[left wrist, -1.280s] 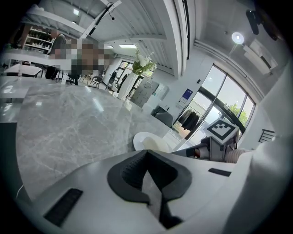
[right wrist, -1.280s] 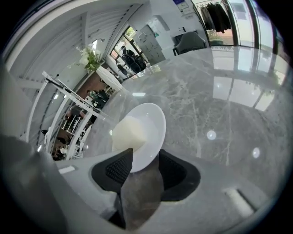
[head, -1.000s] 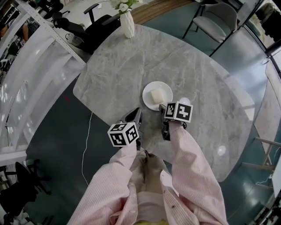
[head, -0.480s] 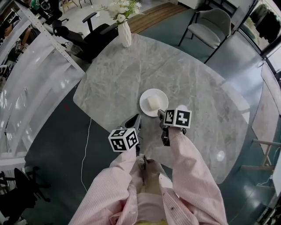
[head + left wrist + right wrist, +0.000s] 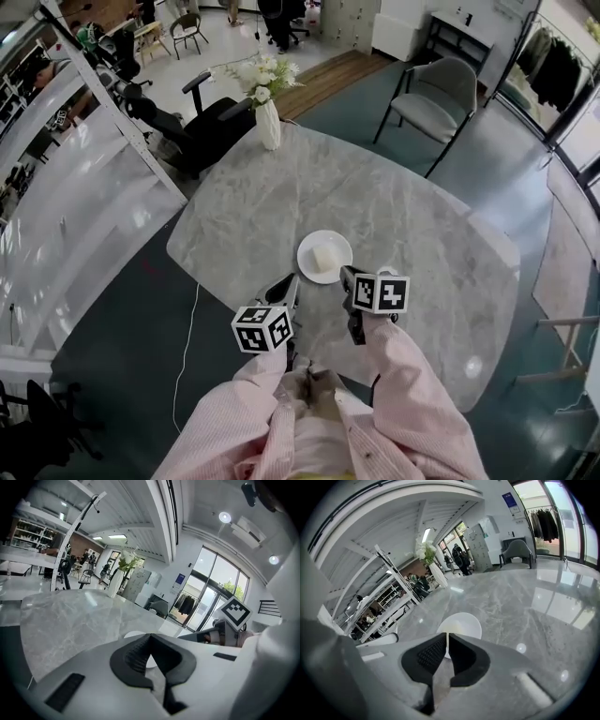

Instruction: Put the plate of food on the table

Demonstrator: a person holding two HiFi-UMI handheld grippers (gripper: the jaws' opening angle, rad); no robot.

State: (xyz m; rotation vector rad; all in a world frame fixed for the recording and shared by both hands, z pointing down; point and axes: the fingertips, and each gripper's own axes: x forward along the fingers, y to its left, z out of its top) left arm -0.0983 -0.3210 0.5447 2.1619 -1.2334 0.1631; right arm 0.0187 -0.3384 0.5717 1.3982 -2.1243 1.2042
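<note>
The plate (image 5: 341,246) sits flat on the grey marble desk (image 5: 403,202), a little in from the near edge, with a pale block of food (image 5: 323,259) resting at its middle. By the look of it the plate is already set down, so what is left is a clean retreat.

The left gripper (image 5: 287,282) hovers near the plate's near-left side and apart from it. Its jaws are clenched together on nothing. The right gripper (image 5: 348,275) hangs just near and to the right of the plate, above the desk and off the rim. Its jaws have just been closing and now stand all but together, with nothing between them. The right gripper view shows only the plate lying beyond the tips.

To finish well, I would draw both grippers up and back toward the body rather than across the plate, so that no jaw tip catches the rim. The right one is the closer of the two and needs the most care. The marble looks polished, so a knock could slide the plate or shift the food. The vase of flowers (image 5: 268,120) stands well apart at the far left of the desk, so it is no worry.
</note>
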